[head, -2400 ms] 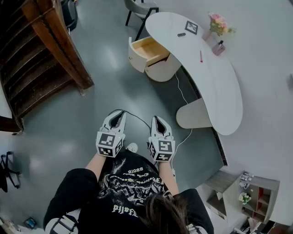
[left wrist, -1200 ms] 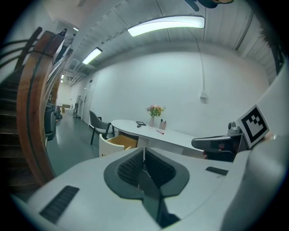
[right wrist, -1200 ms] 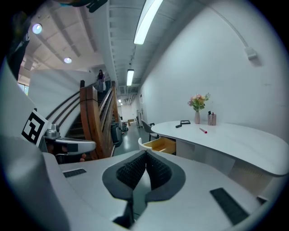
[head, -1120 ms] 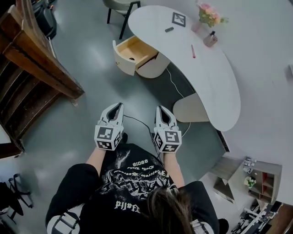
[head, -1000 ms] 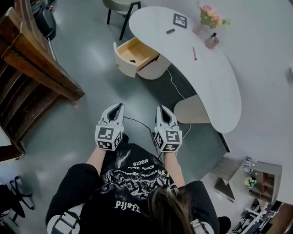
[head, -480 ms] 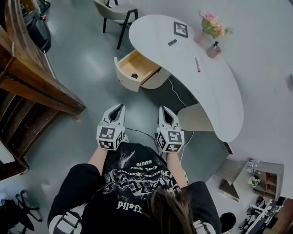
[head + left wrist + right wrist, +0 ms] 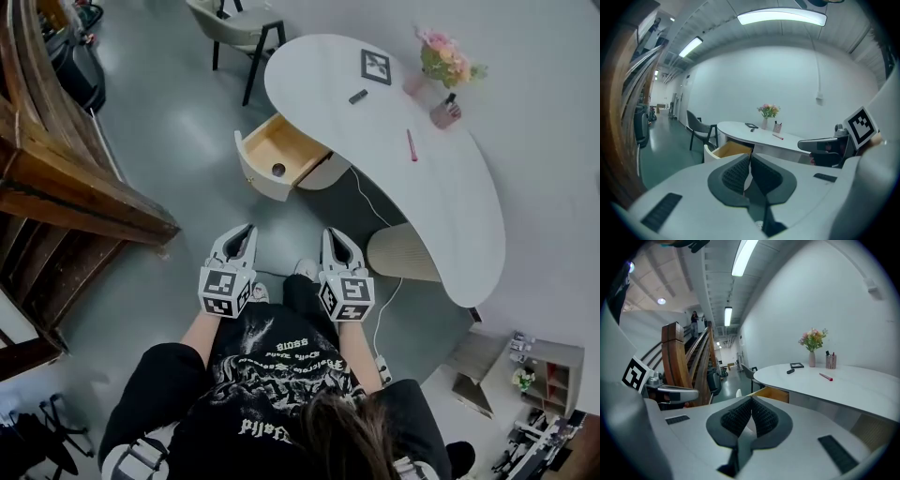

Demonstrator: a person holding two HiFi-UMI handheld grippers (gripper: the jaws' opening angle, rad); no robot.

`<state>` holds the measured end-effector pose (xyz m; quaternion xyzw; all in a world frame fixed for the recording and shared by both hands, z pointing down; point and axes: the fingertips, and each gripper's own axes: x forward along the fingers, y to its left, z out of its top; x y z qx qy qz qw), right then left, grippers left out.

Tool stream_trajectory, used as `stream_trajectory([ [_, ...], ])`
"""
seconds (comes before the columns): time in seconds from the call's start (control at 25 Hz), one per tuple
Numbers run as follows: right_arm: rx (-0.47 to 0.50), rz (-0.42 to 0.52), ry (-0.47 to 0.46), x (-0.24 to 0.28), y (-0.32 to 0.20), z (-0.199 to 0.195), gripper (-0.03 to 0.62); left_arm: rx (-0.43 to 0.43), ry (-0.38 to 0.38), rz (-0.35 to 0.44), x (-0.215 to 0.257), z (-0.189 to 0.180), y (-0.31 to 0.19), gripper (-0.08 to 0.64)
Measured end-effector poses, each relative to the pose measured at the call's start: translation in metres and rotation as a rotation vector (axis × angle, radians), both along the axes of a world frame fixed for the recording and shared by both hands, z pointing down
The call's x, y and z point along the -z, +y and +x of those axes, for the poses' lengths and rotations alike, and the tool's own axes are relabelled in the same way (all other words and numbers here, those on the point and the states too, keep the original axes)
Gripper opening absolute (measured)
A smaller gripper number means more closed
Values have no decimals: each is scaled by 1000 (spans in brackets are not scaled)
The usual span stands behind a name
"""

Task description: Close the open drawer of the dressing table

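Observation:
The white dressing table (image 7: pixel 427 192) has a curved top, and its wood-lined drawer (image 7: pixel 277 157) stands pulled out toward the floor at upper centre. A small dark round thing (image 7: pixel 278 170) lies inside the drawer. My left gripper (image 7: pixel 246 230) and right gripper (image 7: pixel 330 234) are held side by side in front of me, short of the drawer and apart from it, both pointing toward it. Each is shut with nothing between its pads. In the left gripper view the drawer (image 7: pixel 732 149) shows just beyond the shut left gripper (image 7: pixel 750 156). The right gripper view shows the right gripper (image 7: pixel 751 400) shut below the drawer (image 7: pixel 776 393).
A wooden staircase (image 7: pixel 75 187) fills the left side. A chair (image 7: pixel 234 23) stands beyond the drawer. On the tabletop are a marker card (image 7: pixel 376 67), a flower vase (image 7: pixel 442 61), a pink pen (image 7: pixel 411 145) and a small black item (image 7: pixel 358 96). A cable (image 7: pixel 375 208) runs along the floor by the table.
The drawer and table have come closer and lower in the head view as both grippers moved toward them together. Both grippers stayed shut and side by side.

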<state>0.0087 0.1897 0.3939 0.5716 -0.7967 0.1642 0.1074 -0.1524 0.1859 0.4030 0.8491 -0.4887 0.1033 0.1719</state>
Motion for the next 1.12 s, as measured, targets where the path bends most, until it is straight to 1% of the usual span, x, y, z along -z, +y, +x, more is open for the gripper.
stream_trajectory([
  [0.08, 14, -14, -6, -4, -10, 4, 26, 20, 0, -15, -3, 1, -7, 31],
  [0.4, 94, -33, -17, -8, -72, 33, 26, 103, -41, -53, -15, 21, -52, 31],
  [0.56, 144, -63, -17, -19, -103, 46, 26, 180, -35, -72, -17, 27, -75, 31],
  [0.72, 211, -82, -19, -28, -127, 51, 26, 266, -23, -113, -28, 27, -90, 31],
  [0.96, 293, -109, -36, -40, -152, 56, 26, 392, -51, -162, -43, 20, -102, 31],
  [1.04, 324, -118, -32, -44, -157, 58, 26, 440, -49, -173, -46, 18, -105, 31],
  [1.12, 354, -132, -30, -49, -159, 59, 26, 468, -48, -182, -49, 18, -106, 31],
])
